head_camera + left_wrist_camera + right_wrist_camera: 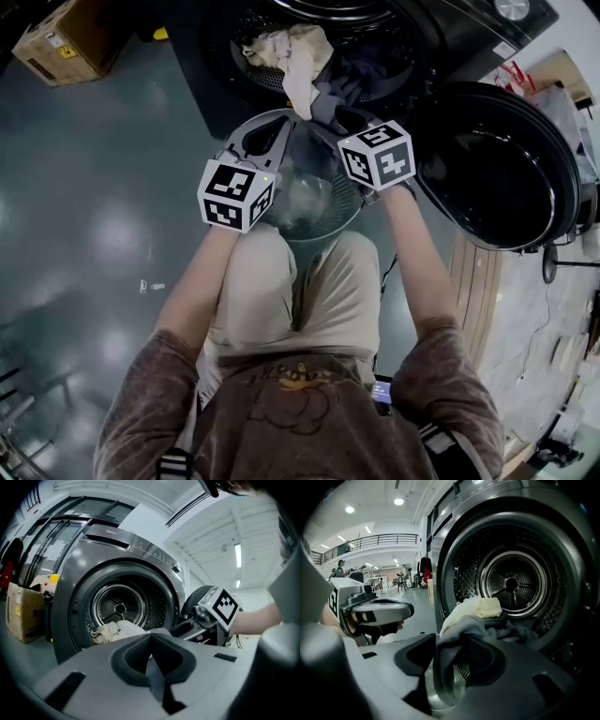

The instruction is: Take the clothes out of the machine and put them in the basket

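Head view: we face the open front-loading machine (450, 37), its door (497, 169) swung to the right. A cream cloth (300, 52) and dark garments (361, 80) lie heaped at the mouth of the drum (347, 14). The left gripper (267, 141) and right gripper (330, 114) are side by side above the round basket (323, 223), which stands on the grey floor (112, 187) just before the machine.

Left gripper view: our left gripper (152, 663) points at the drum, its jaws drawn together with nothing between them. The cream cloth rests on the drum's lip.

Right gripper view: our right gripper (452, 663) has its jaws partly apart. A grey garment (450, 639) drapes between them, lying against one pad, while the other pad's ribbed face is bare. The basket shows through the gap directly below, and the garment's far end trails back to the drum's mouth.
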Tool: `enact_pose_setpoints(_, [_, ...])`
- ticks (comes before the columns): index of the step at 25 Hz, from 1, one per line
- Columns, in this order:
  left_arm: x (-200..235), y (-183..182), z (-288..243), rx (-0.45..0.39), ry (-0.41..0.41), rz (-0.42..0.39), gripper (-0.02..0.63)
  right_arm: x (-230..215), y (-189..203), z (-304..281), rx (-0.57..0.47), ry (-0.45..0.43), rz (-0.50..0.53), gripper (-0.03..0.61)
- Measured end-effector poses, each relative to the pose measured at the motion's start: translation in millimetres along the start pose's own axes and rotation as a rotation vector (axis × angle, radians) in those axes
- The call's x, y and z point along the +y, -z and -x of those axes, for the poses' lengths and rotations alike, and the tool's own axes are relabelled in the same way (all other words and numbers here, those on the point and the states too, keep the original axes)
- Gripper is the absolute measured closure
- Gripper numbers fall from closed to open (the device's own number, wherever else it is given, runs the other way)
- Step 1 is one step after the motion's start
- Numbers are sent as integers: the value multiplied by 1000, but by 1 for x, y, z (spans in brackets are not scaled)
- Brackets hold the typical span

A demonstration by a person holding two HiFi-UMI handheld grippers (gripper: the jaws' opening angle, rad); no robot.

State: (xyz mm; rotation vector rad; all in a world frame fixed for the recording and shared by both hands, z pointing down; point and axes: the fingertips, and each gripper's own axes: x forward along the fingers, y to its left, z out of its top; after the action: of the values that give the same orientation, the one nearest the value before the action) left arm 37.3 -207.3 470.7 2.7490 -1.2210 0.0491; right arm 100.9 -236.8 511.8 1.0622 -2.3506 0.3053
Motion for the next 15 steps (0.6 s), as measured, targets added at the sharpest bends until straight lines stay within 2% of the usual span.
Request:
enact_pose_setpoints(2, [-2, 0, -1, 2, 1, -1, 609, -5, 1, 3, -4, 19, 0, 345])
enact_pose_setpoints(8, [-7, 1, -4, 2, 12, -5, 607, -24, 1, 4, -14, 65, -3, 288])
enact_pose_setpoints(15, [-7, 6, -5, 6, 34, 8, 609, -70, 17, -32, 66, 127, 3, 204])
